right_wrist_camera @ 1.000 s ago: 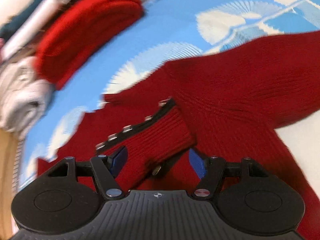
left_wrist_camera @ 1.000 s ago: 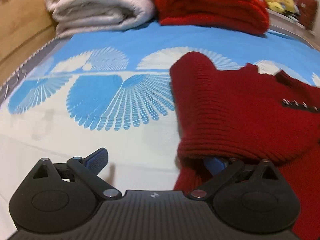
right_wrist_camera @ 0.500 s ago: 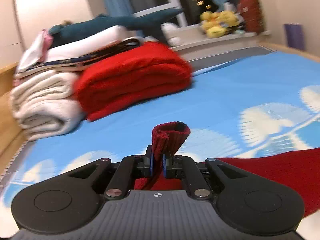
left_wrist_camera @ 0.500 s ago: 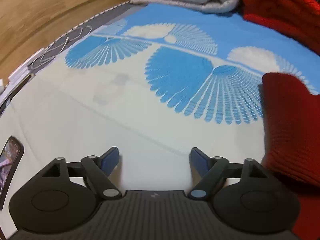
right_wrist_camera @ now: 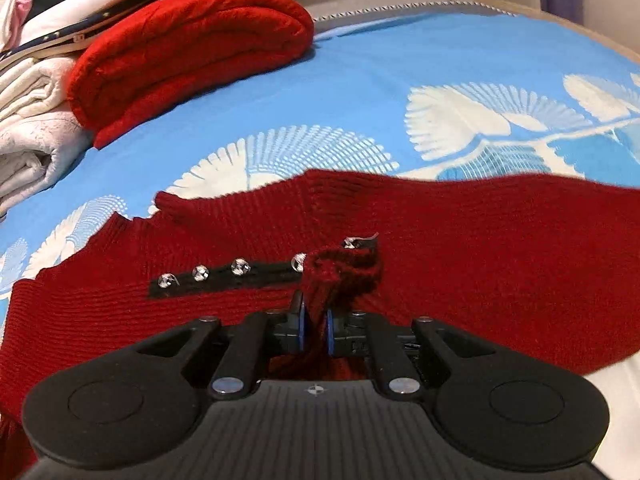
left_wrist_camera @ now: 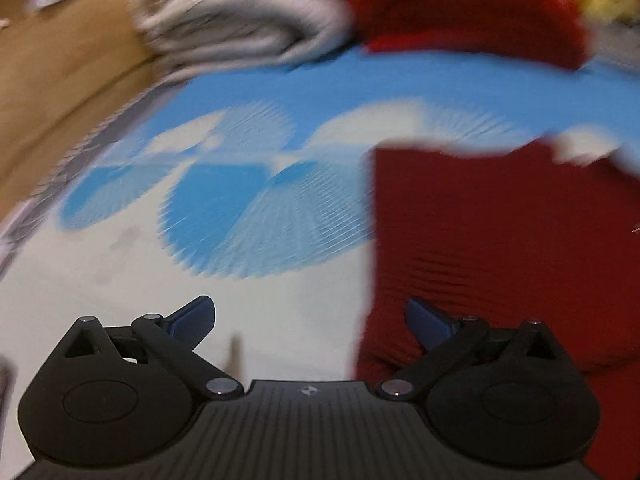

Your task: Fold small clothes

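Red knit sweater (right_wrist_camera: 460,248): spread flat on the bed (right_wrist_camera: 400,80), near its middle. Right tool (right_wrist_camera: 314,330): pinching a bunched fold of the sweater. Left tool (left_wrist_camera: 310,320): jaws opening wide, nothing between them, at the sweater's edge. Folded red blanket (right_wrist_camera: 192,36), white towels (left_wrist_camera: 240,20): far edge.

The left gripper (left_wrist_camera: 310,320) shows a matte black body with a ribbed centre plate and a tiny round crosshair mark on its front edge. Two rounded black lobes flank it, each with a shallow disc. Angled black link arms carry silver screws (left_wrist_camera: 218,385), ending in dark blue pads (left_wrist_camera: 192,318). The right gripper (right_wrist_camera: 314,326) matches it: same ribbing, same silver screws (right_wrist_camera: 226,385), blue pads (right_wrist_camera: 330,331).
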Tool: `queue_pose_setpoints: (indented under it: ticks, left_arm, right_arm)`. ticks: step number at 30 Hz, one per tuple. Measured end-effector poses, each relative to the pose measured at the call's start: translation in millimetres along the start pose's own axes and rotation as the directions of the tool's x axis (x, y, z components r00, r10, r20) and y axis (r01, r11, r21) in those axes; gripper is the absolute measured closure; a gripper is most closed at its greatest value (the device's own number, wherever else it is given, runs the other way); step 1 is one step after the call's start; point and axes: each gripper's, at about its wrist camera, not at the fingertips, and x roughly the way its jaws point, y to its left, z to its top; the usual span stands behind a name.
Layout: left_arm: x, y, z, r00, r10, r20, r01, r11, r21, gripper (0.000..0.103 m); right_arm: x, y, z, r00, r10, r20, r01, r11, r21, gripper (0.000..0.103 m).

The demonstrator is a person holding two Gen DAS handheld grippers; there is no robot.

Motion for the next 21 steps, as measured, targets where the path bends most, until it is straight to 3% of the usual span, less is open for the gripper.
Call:
queue_pose_setpoints:
  ticks: [2,6,9,11,12,13,14,15,17,19,21]
  left_arm:
    - [7,8,1,0.999,-0.032,-0.023,0.03,0.997,-0.072,0.0]
    - [1,4,2,1.0,-0.015,0.016,0.015,1.0,0.0,0.0]
    - [4,10,4,0.999,-0.035,-0.01,0.034,0.998,-0.046,0.0]
    - [2,10,4,0.999,-0.039,-0.014,0.038,0.998,-0.052,0.0]
    - [2,10,3,0.999,-0.036,-0.011,0.035,0.998,-0.048,0.0]
    - [2,9,2,0.999,-0.035,-0.007,0.035,0.999,-0.041,0.0]
    - [1,9,2,0.999,-0.033,-0.003,0.033,0.999,-0.036,0.0]
    - [1,10,2,0.999,-0.035,-0.001,0.035,0.999,-0.034,0.0]
    - [1,13,2,0.999,-0.046,-0.007,0.045,0.998,-0.045,0.0]
    - [3,17,3,0.998,-0.054,-0.019,0.052,0.996,-0.066,0.0]
    - [4,17,3,0.998,-0.053,-0.024,0.051,0.996,-0.072,0.0]
  right_arm:
    - [-13,11,9,0.998,0.051,0.037,-0.049,0.998,-0.048,0.093]
    - [-43,24,32,0.978,0.164,0.132,-0.157,0.985,-0.066,0.094]
    - [-39,8,33,0.983,0.138,0.123,-0.136,0.99,-0.022,0.094]
    - [-11,-9,19,0.997,0.073,0.006,-0.073,0.997,-0.01,0.09]
    - [8,-19,10,0.995,0.04,-0.086,-0.04,0.999,0.001,0.087]
    - [17,-29,1,0.993,0.046,-0.107,-0.043,0.999,0.028,0.083]
    - [12,-36,-3,0.995,0.088,-0.05,-0.086,0.995,0.04,0.082]
    - [8,-39,-3,0.993,0.106,-0.053,-0.103,0.994,0.044,0.081]
    - [-1,-50,0,0.991,0.12,-0.051,-0.114,0.987,0.111,0.07]
    - [-11,-58,4,0.996,0.095,0.001,-0.094,0.989,0.114,0.068]
    - [-9,-54,2,1.0,0.02,0.011,-0.02,1.0,0.018,0.077]
